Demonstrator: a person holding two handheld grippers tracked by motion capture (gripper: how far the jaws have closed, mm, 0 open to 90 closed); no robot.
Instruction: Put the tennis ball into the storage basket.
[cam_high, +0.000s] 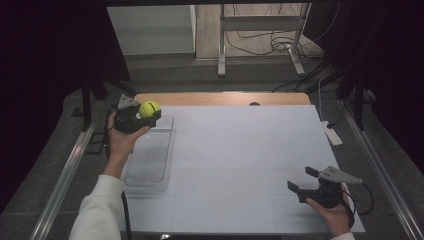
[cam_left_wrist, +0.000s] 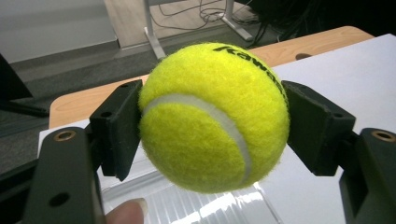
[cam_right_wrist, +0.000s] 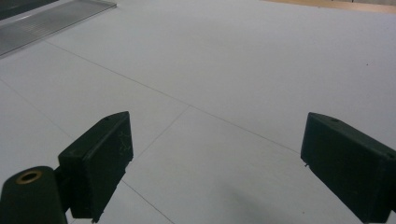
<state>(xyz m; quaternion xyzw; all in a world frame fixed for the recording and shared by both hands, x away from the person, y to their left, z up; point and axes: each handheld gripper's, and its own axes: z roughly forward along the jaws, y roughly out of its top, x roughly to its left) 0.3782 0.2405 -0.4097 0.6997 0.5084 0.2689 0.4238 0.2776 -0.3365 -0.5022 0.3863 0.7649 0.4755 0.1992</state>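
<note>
Yellow felt fills the space between the jaws of the left hand-held gripper (cam_high: 150, 114): it is clamped on a tennis ball (cam_left_wrist: 215, 116), one pad pressed to each side, with the ball lifted clear of the bench (cam_high: 240, 165). Just below and in front of that gripper lies a clear plastic tray (cam_high: 150, 157), so the step in hand looks like carrying the ball over the tray. The next move probably calls for lowering it inside the tray's walls before the jaws part, or the ball may roll off. The left forearm reaches forward with the wrist raised. The right hand-held gripper (cam_high: 304, 179) rests low over bare bench, well apart, its jaws spread with nothing between them.
</note>
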